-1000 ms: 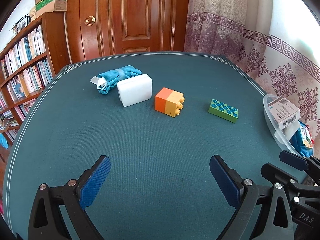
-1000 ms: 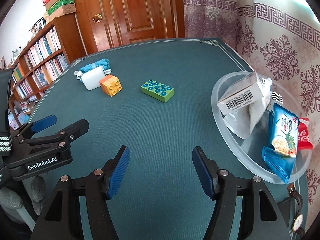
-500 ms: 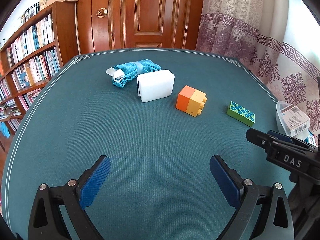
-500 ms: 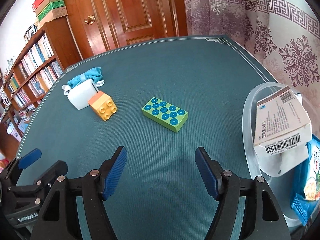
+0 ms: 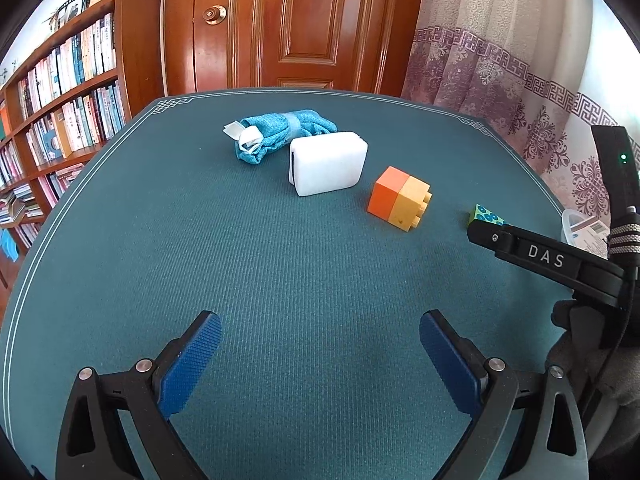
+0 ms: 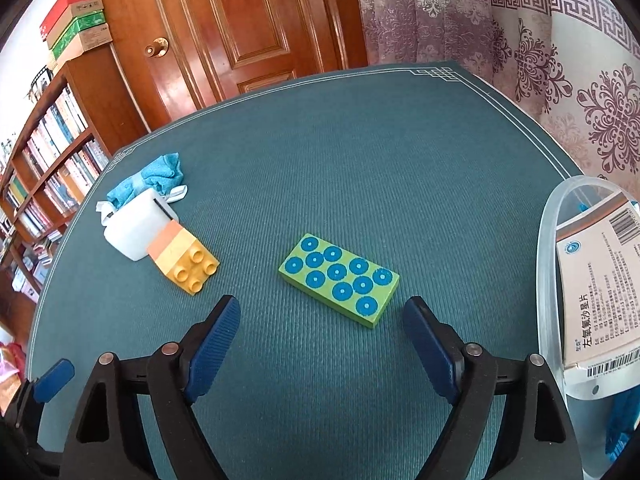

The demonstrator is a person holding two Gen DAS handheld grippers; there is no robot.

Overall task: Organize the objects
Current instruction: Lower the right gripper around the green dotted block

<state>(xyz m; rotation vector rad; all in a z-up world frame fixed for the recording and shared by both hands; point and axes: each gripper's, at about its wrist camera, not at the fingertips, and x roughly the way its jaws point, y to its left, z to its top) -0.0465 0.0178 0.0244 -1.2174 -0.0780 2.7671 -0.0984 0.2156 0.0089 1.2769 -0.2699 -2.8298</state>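
A flat green brick with blue studs [image 6: 340, 278] lies on the teal table just ahead of my right gripper [image 6: 320, 320], whose jaws are opening with nothing between them. Left of it an orange-and-yellow brick [image 6: 184, 256] leans against a white box [image 6: 138, 226], with a rolled blue cloth [image 6: 154, 178] behind. In the left wrist view the same cloth [image 5: 280, 134], white box [image 5: 328, 162] and orange-and-yellow brick [image 5: 398, 198] sit mid-table, well beyond my open, empty left gripper [image 5: 320, 344]. The green brick [image 5: 486, 214] peeks out behind the right gripper's body.
A clear plastic bowl [image 6: 554, 240] at the right edge holds a medicine box [image 6: 592, 292] and blue snack packets. A bookshelf [image 5: 60, 92] and wooden door [image 5: 288, 24] stand behind the table; patterned curtains [image 6: 540, 40] hang on the right.
My right gripper has moved forward and left to the green brick, and its jaws have spread wider. The left gripper shifted slightly and stayed open.
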